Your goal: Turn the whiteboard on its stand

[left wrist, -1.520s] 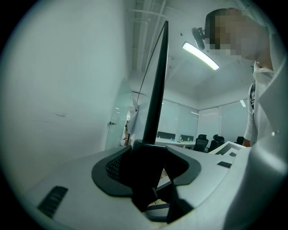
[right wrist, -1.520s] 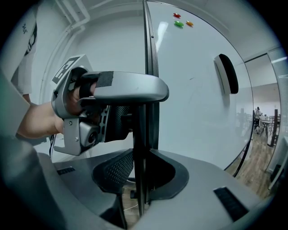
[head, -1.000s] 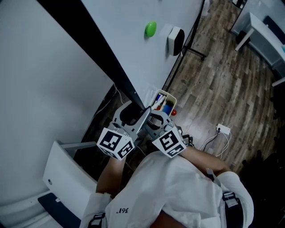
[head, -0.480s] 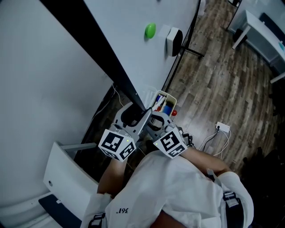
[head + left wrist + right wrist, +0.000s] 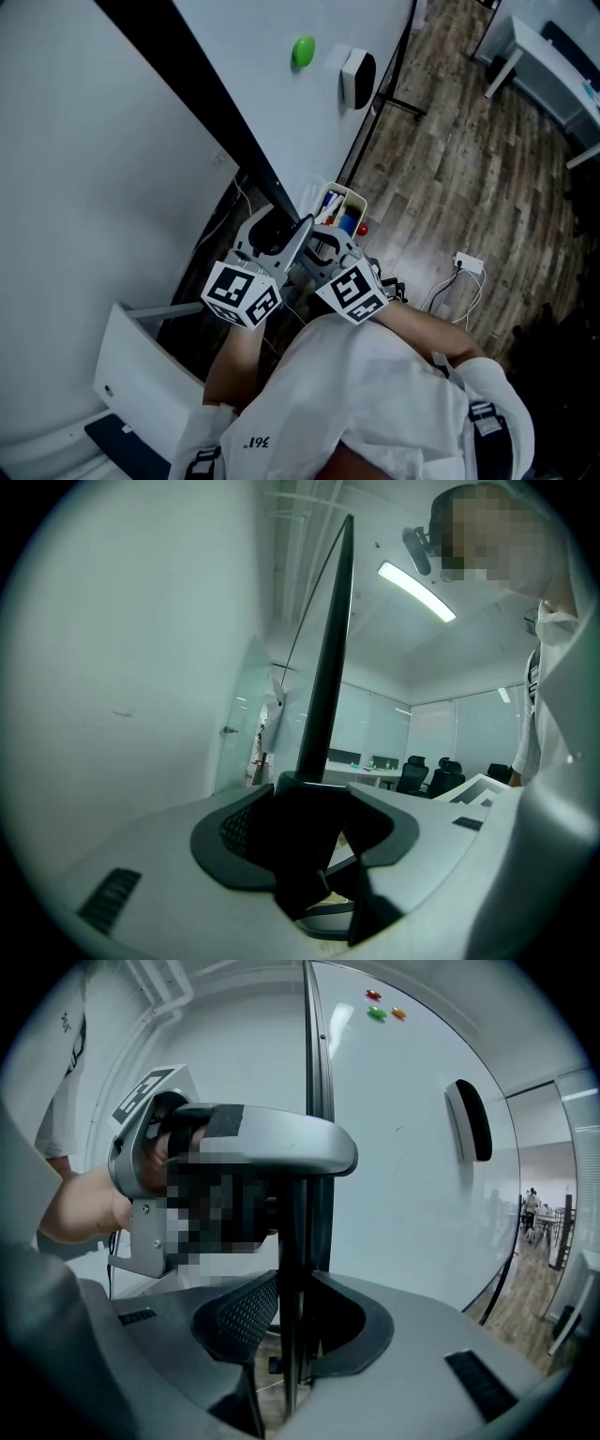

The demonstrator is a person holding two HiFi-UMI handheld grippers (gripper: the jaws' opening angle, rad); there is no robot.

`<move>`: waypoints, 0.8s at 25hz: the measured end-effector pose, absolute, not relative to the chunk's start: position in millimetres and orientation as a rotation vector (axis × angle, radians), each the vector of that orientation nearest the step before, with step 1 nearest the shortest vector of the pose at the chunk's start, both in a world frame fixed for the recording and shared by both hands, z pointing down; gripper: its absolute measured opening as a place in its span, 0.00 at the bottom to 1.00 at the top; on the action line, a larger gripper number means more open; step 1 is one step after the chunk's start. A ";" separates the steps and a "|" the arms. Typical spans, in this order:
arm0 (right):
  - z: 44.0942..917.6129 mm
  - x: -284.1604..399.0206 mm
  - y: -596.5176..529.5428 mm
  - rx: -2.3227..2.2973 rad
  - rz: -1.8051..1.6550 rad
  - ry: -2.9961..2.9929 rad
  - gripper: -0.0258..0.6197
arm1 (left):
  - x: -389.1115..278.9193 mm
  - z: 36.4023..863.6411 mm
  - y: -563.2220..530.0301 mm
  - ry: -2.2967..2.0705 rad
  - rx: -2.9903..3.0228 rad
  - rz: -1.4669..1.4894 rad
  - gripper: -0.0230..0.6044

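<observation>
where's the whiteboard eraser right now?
Head view, top centre: the eraser sits on the whiteboard face, just right of the green magnet.

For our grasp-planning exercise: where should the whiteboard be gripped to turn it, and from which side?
Grip the whiteboard by its thin black frame edge, approached edge-on so the jaws straddle it; the broad flat face offers nothing to pinch. The left gripper and right gripper are both shut on that edge.

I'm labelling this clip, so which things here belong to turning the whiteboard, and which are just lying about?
In the job: whiteboard, left claw and right claw, both shut on its edge.
Just about: green magnet and eraser on the board; marker holder beside the claws; power strip on the floor.
</observation>
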State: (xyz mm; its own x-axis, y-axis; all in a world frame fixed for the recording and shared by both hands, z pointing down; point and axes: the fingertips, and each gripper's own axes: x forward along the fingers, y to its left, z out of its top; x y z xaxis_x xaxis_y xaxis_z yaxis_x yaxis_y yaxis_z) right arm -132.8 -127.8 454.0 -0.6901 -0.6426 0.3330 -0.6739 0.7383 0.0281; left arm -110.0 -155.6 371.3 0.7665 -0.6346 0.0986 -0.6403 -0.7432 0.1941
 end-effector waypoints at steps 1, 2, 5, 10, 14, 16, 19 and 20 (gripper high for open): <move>454.6 -132.9 -129.0 1.025 0.135 -2.618 0.23 | -110.1 371.8 -157.0 -1.006 2.745 0.037 0.36; 454.9 -133.1 -130.4 1.026 0.133 -2.618 0.23 | -110.3 371.9 -158.4 -1.008 2.744 0.035 0.36; 453.4 -135.2 -136.3 1.027 0.129 -2.620 0.23 | -111.9 370.4 -164.4 -1.007 2.746 0.033 0.36; 453.4 -134.7 -145.4 1.031 0.113 -2.603 0.23 | -113.8 370.3 -172.4 -0.999 2.749 0.030 0.37; 449.6 -138.3 -156.3 1.031 0.102 -2.609 0.23 | -116.1 368.3 -183.1 -0.991 2.748 0.033 0.37; 450.5 -139.2 -162.2 1.028 0.110 -2.612 0.23 | -115.5 367.7 -190.2 -0.988 2.749 0.036 0.37; 452.0 -136.1 -170.9 1.031 0.087 -2.595 0.23 | -114.2 369.5 -198.1 -0.974 2.754 0.044 0.37; 452.0 -135.3 -173.4 1.031 0.082 -2.593 0.23 | -113.6 369.6 -200.3 -0.969 2.756 0.047 0.37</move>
